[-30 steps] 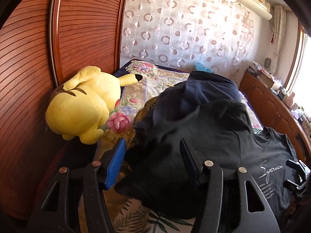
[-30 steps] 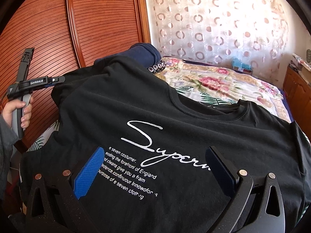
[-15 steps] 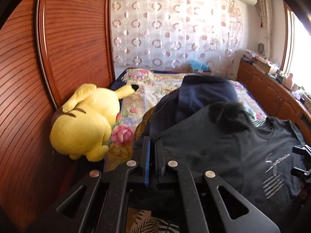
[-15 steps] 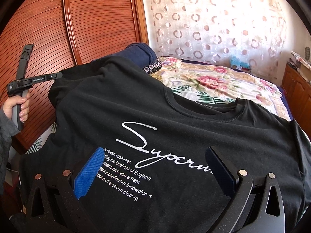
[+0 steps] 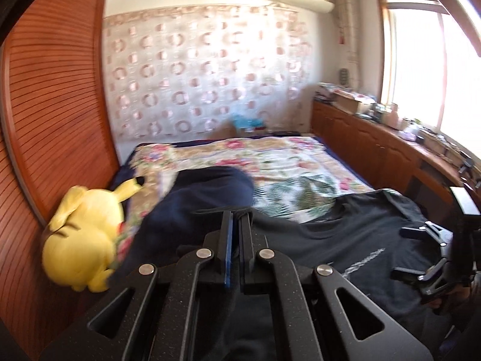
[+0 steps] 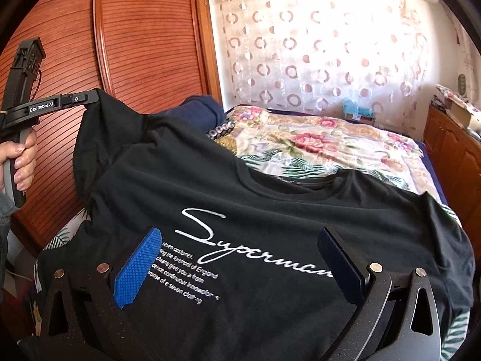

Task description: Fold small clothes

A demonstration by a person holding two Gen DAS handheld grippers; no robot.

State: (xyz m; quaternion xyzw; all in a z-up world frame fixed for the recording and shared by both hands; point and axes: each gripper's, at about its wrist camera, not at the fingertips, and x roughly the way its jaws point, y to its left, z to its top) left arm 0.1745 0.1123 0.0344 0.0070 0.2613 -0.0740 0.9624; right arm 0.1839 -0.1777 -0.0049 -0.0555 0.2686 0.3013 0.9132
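Right wrist view: your left gripper pinches the black T-shirt sleeve; carry it toward the bed's centre, right gripper wide, empty.

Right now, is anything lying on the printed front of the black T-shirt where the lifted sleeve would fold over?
Nothing visible: the black T-shirt front is bare, the open right gripper only hovers there. The left gripper holds the sleeve.

Left wrist view: close over the black t-shirt from its left edge, facing up the bed toward the curtain. Right wrist view: right above the shirt's print, facing the same way. Shared by both: shirt, flowered bedspread, curtain.
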